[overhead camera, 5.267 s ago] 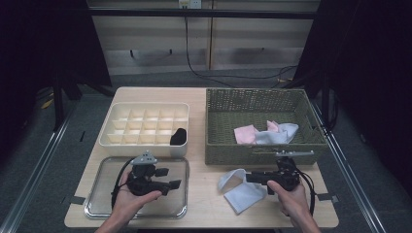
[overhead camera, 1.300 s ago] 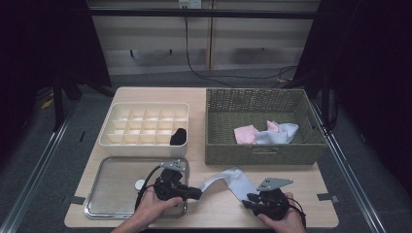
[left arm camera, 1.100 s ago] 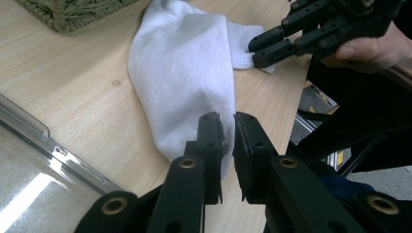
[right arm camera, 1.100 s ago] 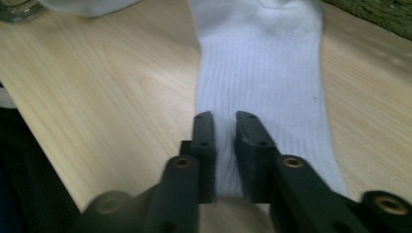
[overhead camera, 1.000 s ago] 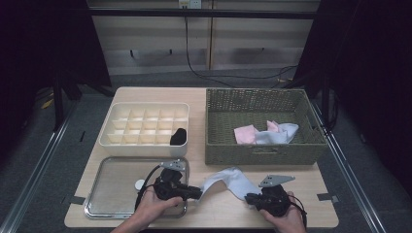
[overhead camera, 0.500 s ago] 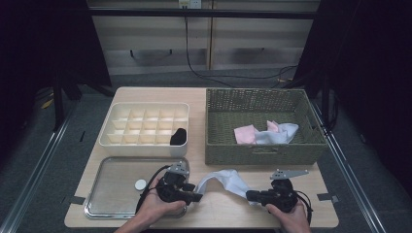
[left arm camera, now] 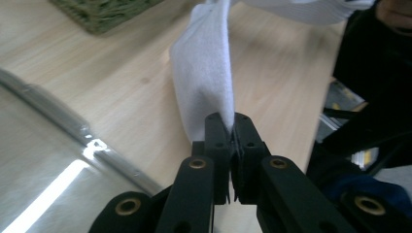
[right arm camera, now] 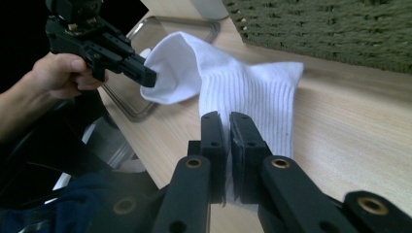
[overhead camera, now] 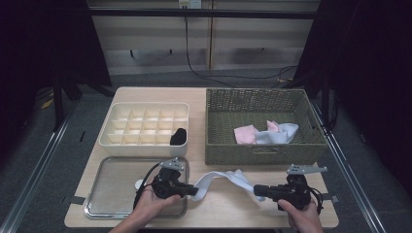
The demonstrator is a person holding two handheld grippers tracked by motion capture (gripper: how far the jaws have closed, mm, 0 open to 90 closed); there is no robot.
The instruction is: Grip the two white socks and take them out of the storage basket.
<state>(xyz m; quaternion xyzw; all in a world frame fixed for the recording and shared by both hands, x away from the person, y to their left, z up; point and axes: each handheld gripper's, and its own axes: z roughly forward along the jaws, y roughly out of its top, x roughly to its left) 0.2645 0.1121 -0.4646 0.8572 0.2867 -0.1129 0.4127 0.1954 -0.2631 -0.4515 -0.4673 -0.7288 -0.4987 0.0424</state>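
Note:
A white sock (overhead camera: 221, 178) stretches across the table's front between my two grippers. My left gripper (overhead camera: 195, 191) pinches one end; in the left gripper view its jaws (left arm camera: 232, 121) have just closed on a fold of the sock (left arm camera: 204, 73). My right gripper (overhead camera: 256, 190) is shut on the ribbed end, and in the right gripper view the sock (right arm camera: 252, 92) runs from its jaws (right arm camera: 227, 119) to the left gripper (right arm camera: 148, 77) farther off. The sock's middle sags onto the wood.
A metal tray (overhead camera: 116, 184) lies at the front left with a small white round thing (overhead camera: 139, 184) on it. Behind it stands a cream divided box (overhead camera: 145, 126) holding a black item (overhead camera: 178, 137). A wicker basket (overhead camera: 265, 153) at the right holds pink and white cloths (overhead camera: 245, 133).
My right gripper has moved to the right and lifted a little, drawing the sock out longer. The left gripper stayed in place and gripped the sock's end afresh.

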